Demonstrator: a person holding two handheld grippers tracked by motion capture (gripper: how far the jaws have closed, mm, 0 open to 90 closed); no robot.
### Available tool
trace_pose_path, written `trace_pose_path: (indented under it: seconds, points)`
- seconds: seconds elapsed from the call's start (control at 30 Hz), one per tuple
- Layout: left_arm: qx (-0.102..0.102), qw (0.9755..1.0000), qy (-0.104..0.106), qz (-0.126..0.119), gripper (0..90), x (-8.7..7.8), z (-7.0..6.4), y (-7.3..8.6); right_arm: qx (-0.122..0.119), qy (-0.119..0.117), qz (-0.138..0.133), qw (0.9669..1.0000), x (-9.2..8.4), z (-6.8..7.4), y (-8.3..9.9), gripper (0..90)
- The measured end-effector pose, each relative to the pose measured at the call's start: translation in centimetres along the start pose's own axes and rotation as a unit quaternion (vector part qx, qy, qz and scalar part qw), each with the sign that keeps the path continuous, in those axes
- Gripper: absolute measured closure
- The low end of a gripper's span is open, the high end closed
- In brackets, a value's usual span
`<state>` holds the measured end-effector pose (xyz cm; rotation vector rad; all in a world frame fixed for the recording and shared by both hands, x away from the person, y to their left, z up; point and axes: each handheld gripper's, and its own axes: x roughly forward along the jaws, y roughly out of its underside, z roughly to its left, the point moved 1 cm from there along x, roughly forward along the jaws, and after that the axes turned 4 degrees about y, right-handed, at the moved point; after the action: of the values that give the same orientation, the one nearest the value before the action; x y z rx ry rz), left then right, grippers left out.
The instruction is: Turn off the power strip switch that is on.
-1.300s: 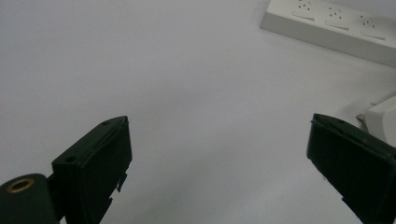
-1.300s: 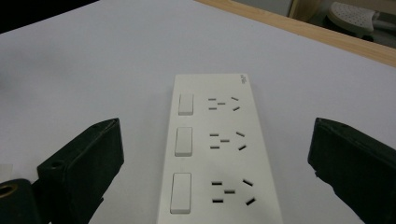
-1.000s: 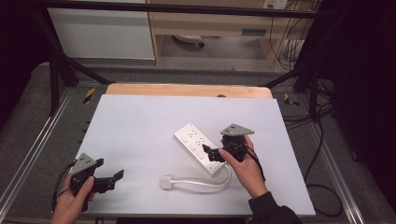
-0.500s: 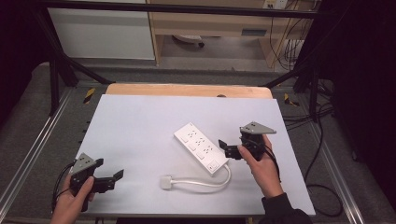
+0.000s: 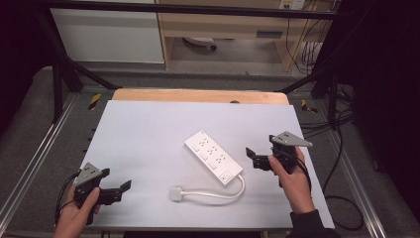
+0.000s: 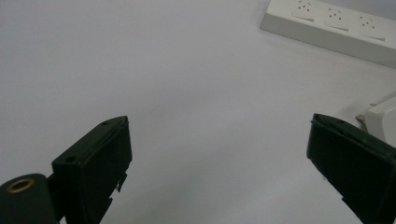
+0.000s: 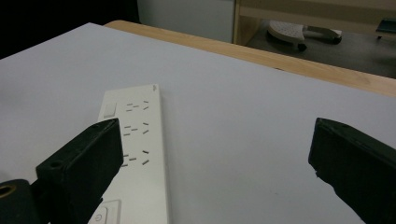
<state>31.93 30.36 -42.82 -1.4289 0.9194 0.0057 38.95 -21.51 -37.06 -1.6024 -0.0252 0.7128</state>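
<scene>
High view: white power strip (image 5: 214,157) lies diagonal mid-table, cord curling to plug (image 5: 175,193). Right gripper view adds its switch (image 7: 109,110) w/ slot rows. Left gripper (image 5: 119,191) and right gripper (image 5: 251,157) both spread wide, empty, nothing between them and strip.

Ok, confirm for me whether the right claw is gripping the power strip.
No, the right claw is open beside the power strip, clear of it on the table.
</scene>
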Motion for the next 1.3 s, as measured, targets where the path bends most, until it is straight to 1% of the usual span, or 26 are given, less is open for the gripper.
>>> trace_pose_path:
  seconds: [0.13,0.23,0.4,0.7,0.8,0.87,1.0,1.1,1.13,1.2,1.27,1.3]
  points:
    - [0.0,1.0,0.0,0.0,6.7,0.0,0.0,0.0,0.005,0.009,-0.004,0.9999,-0.9,-0.9,0.6,3.4]
    - [0.0,1.0,0.0,0.0,6.7,0.0,0.0,0.0,0.014,0.015,-0.008,0.9998,-1.5,-1.4,1.0,3.2]
    - [0.0,1.0,-0.001,0.0,6.7,0.0,0.0,0.0,0.014,0.022,-0.01,0.9996,-2.1,-2.0,1.4,2.9]
    - [-0.001,1.0,-0.001,0.001,6.7,0.0,0.0,0.0,0.03,0.032,-0.008,0.999,-2.5,-3.3,2.9,3.4]
    - [0.001,1.0,-0.001,0.002,6.7,0.0,0.0,0.0,0.035,0.031,-0.013,0.9988,-2.3,-3.8,3.5,3.7]
    - [0.001,1.0,-0.001,0.001,6.7,0.0,0.0,0.0,0.033,0.033,-0.015,0.9988,-2.1,-4.0,3.9,3.8]
    - [0.0,1.0,-0.001,0.001,6.7,0.0,0.0,0.0,0.019,0.036,-0.014,0.9991,-1.4,-4.1,4.6,4.1]
    - [0.001,1.0,-0.001,0.002,6.7,0.0,0.0,0.0,-0.004,0.041,-0.006,0.9991,-0.8,-3.9,5.3,4.1]
    - [0.001,1.0,-0.001,0.001,6.7,0.0,0.0,0.0,-0.008,0.038,-0.003,0.9992,-0.5,-3.9,5.6,4.0]
    - [0.001,1.0,0.0,0.001,6.7,0.0,0.0,0.0,-0.007,0.032,-0.003,0.9995,-0.2,-3.7,6.0,4.0]
    - [0.002,1.0,0.0,0.002,6.7,0.1,-0.1,0.0,-0.009,0.016,-0.007,0.9998,0.3,-3.4,6.4,4.0]
    - [0.003,1.0,0.0,0.002,6.7,0.1,-0.1,0.0,-0.013,0.015,-0.004,0.9998,0.6,-3.3,6.5,4.0]
